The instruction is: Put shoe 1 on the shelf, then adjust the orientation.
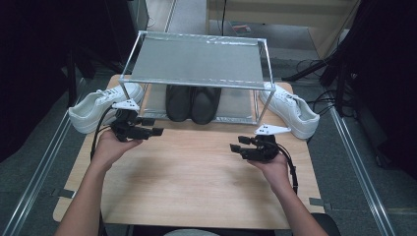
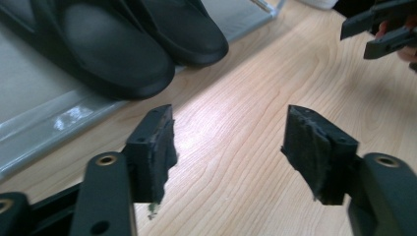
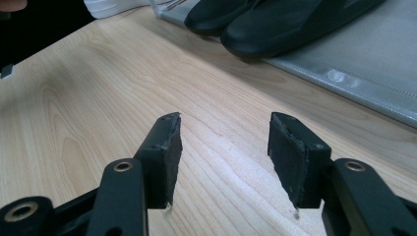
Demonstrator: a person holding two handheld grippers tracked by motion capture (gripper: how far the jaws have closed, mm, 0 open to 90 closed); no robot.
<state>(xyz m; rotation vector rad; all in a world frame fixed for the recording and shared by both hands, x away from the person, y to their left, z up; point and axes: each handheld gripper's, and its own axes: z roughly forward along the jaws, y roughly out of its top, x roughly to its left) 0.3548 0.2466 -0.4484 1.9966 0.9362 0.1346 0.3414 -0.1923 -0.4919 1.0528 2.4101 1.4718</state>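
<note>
A pair of black shoes (image 1: 193,102) stands on the lower shelf of a metal-framed rack (image 1: 196,61); their toes show in the left gripper view (image 2: 128,49) and the right gripper view (image 3: 275,22). A white sneaker (image 1: 101,105) lies left of the rack and another white sneaker (image 1: 290,109) lies right of it. My left gripper (image 1: 156,131) hovers over the wooden table (image 1: 196,177) beside the left sneaker, open and empty (image 2: 228,147). My right gripper (image 1: 235,149) sits low over the table in front of the rack's right corner, open with nothing between its jaws (image 3: 223,152).
The rack's top shelf is a bare grey sheet. Floor rails run along both sides of the table, and cables lie on the floor at the right. A dark stand leg reaches in at the back right.
</note>
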